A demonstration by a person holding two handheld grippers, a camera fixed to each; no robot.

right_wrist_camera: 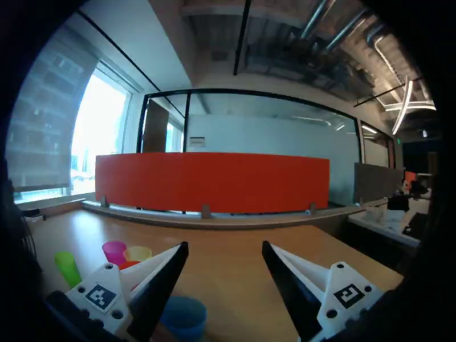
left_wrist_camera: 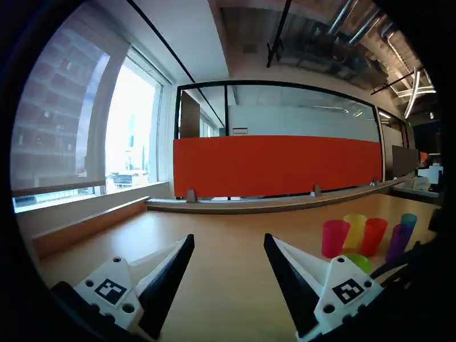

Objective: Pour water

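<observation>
In the left gripper view we are looking past a bright window (left_wrist_camera: 131,137) on the left and across a wooden table (left_wrist_camera: 228,302) to an orange divider (left_wrist_camera: 276,165) running along its far edge. The left gripper (left_wrist_camera: 228,238) is hanging open over bare wood, its fingers well apart and holding nothing. To its right the cups are standing in a cluster on the table: a pink cup (left_wrist_camera: 333,236), a yellow cup (left_wrist_camera: 354,227), an orange cup (left_wrist_camera: 373,235), a purple cup (left_wrist_camera: 400,239) and a blue cup (left_wrist_camera: 408,219) farthest right. A green cup (left_wrist_camera: 358,262) is sitting nearer, just beside the right finger.

In the right gripper view we are finding the cups on the near left instead: green (right_wrist_camera: 67,268), pink (right_wrist_camera: 114,251) and yellow (right_wrist_camera: 138,252), with the orange one (right_wrist_camera: 128,264) peeking from behind the left finger. The blue cup (right_wrist_camera: 183,316) is standing nearest, low in the view, showing its open mouth. The right gripper (right_wrist_camera: 224,245) is also gaping, gripping nothing. A cluttered desk (right_wrist_camera: 382,222) is showing far right.

Each finger is carrying a black-and-white square marker (left_wrist_camera: 111,290). A small sign (right_wrist_camera: 198,141) on the far wall is too small to read.
</observation>
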